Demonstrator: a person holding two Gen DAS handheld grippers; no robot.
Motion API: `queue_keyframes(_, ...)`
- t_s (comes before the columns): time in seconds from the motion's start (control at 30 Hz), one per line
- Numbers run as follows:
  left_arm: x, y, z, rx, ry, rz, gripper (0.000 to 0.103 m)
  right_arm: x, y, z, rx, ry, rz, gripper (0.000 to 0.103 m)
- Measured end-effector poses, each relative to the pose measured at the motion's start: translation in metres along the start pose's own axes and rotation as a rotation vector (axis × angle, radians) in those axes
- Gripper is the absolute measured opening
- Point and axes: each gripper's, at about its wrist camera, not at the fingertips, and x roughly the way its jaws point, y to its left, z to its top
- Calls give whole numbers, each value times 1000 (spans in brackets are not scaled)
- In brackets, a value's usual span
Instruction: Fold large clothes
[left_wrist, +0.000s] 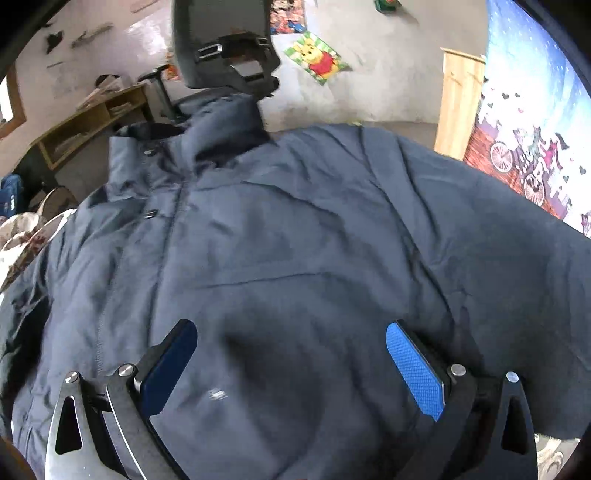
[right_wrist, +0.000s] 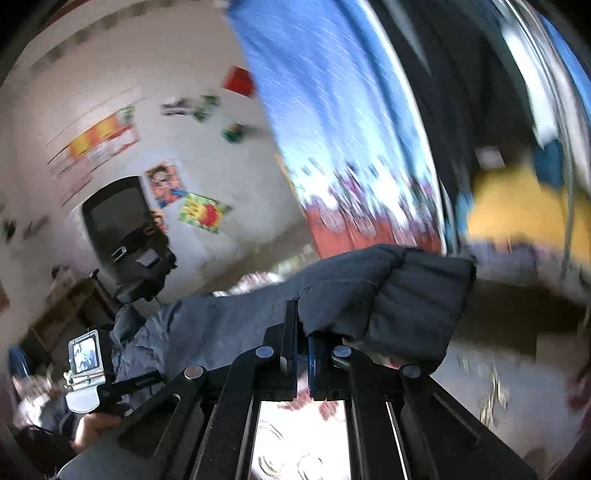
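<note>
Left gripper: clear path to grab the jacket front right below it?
Probably yes. The left gripper is open over the jacket front, with only fabric between the fingers and nothing in the way.

Matt, creased cloth jacket (left_wrist: 295, 240)

A lived-in room of a home, likely a child's bedroom. Cartoon posters are stuck on the pale wall, among them a yellow bear poster (left_wrist: 318, 58). A bright blue cartoon curtain (left_wrist: 532, 122) hangs beside a pale wooden post (left_wrist: 458, 107). A low wooden shelf (left_wrist: 92, 122) holds papers, and a black office chair (left_wrist: 225, 44) stands by the wall.
</note>
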Motion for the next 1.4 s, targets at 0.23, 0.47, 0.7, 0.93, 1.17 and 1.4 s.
queue_keyframes(0.23, -35, 64, 1, -36, -34, 20, 103, -20, 96, 41, -301, -82, 149, 4)
queue_keyframes(0.47, -75, 167, -19, -54, -104, 80, 103, -15, 191, 48, -612, 52, 306, 4)
queue_keyframes(0.7, -92, 287, -47, -245, -107, 22, 103, -24, 289, 3, -954, 153, 433, 4)
queue_keyframes(0.93, -85, 359, -86, -408, -63, -67, 102, -24, 310, -91, -1053, 304, 514, 4)
queue_keyframes(1.17, -77, 347, -94, -394, -47, -230, 102, -4, 277, -163, -1097, 457, 561, 15)
queue_keyframes(1.4, -47, 296, -85, -360, 10, -394, 97, -35, 234, -146, -1074, 440, 624, 69)
